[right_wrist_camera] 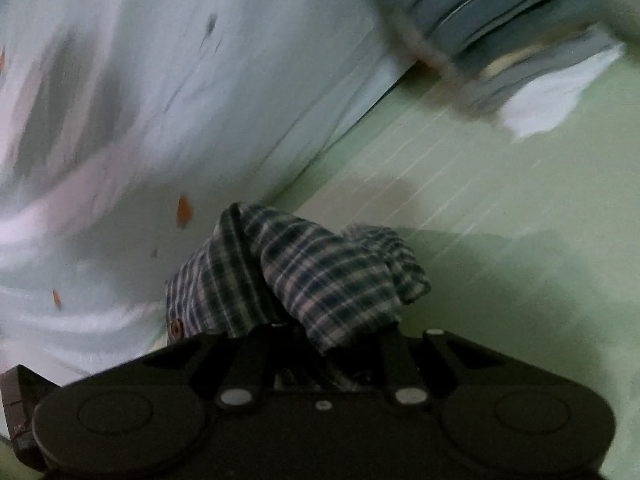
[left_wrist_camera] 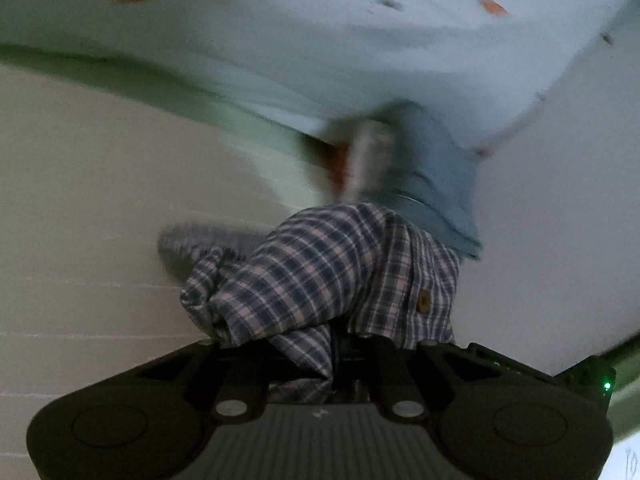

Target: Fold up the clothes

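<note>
Plaid shirt (left_wrist_camera: pixel 344 264) bunches in both claws, off the bed: your left claw (left_wrist_camera: pixel 340 352) and right claw (right_wrist_camera: pixel 332 344) are each clamped on a fold. It looks light, limp and floppy; pinch hems or seams, near the buttons.

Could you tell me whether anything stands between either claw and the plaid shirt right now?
Nothing visible does. The left claw is shut on a bunch of the plaid shirt, and the right claw is shut on another bunch of it. The cloth covers the fingertips in both views, so nothing separates claw and cloth.
</note>
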